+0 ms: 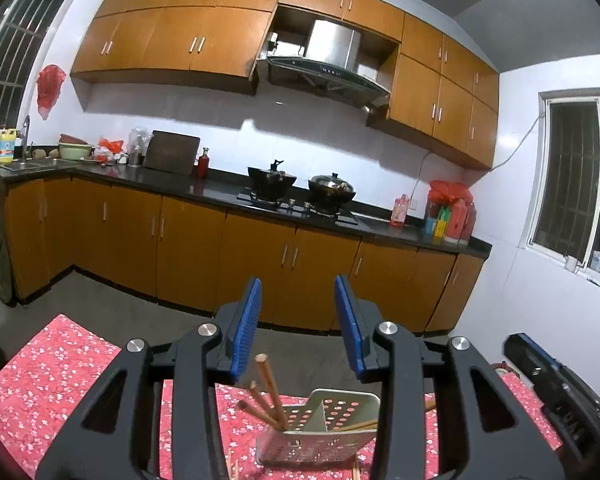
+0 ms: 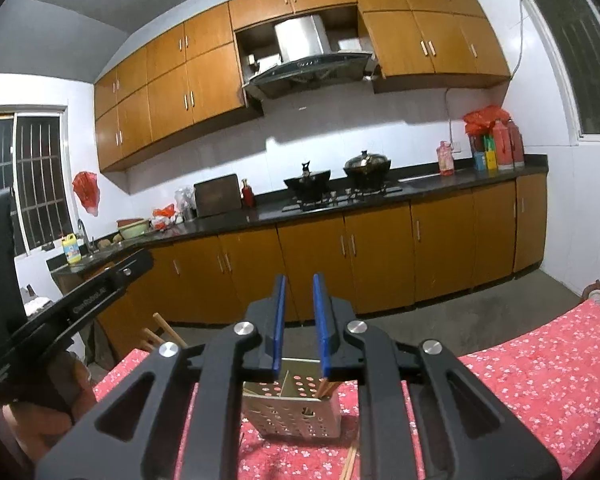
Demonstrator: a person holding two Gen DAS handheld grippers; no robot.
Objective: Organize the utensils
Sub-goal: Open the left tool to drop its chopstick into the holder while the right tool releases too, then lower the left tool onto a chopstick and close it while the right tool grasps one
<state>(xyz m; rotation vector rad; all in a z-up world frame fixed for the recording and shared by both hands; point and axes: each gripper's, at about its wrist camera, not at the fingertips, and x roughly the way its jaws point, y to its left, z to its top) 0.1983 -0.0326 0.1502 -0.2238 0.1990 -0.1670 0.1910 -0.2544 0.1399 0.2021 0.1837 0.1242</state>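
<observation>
On the pink floral tablecloth (image 1: 60,380) stands a perforated metal holder (image 1: 320,436), chopsticks (image 1: 266,392) leaning in its left compartment, just below the left gripper (image 1: 298,328), whose jaws stand released; the right gripper (image 2: 300,320), slightly parted, grips nothing

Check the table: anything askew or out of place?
Yes. Loose chopsticks lie flat on the red cloth in front of the perforated holder, while others lean inside its compartment. Nothing spilled or damaged that I can see.
</observation>
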